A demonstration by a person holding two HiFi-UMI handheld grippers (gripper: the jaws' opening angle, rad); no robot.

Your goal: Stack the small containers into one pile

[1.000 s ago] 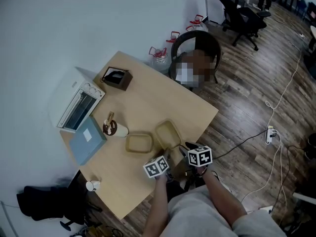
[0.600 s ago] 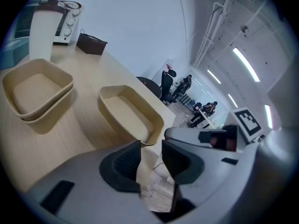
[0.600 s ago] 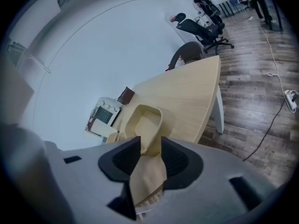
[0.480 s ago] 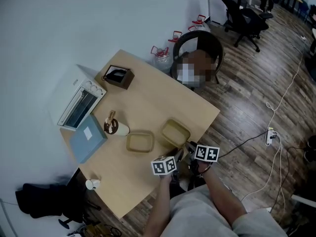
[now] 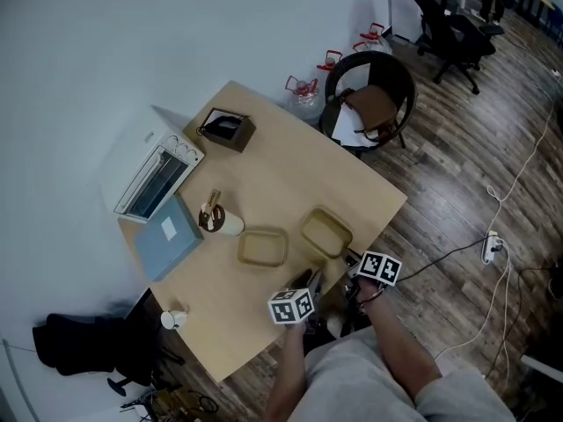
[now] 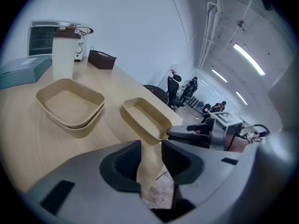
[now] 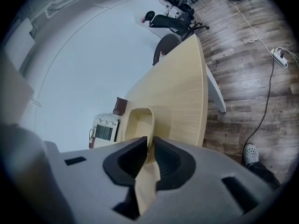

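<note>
Your right gripper [image 7: 150, 143], jaws just closing, clenches the lone container [image 5: 325, 233] by its rim to lift it onto the stack [image 5: 262, 247] left of it; your left gripper [image 6: 150, 146] hangs released, empty.

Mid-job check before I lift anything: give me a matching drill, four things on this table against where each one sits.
Things:
1. toaster oven
2. brown box
3. single container
4. nested containers

Places:
A. beside the tall cup
B. at the far corner of the table
C. next to the blue box
D. by the near edge

Pairs: 1-C, 2-B, 3-D, 4-A
</note>
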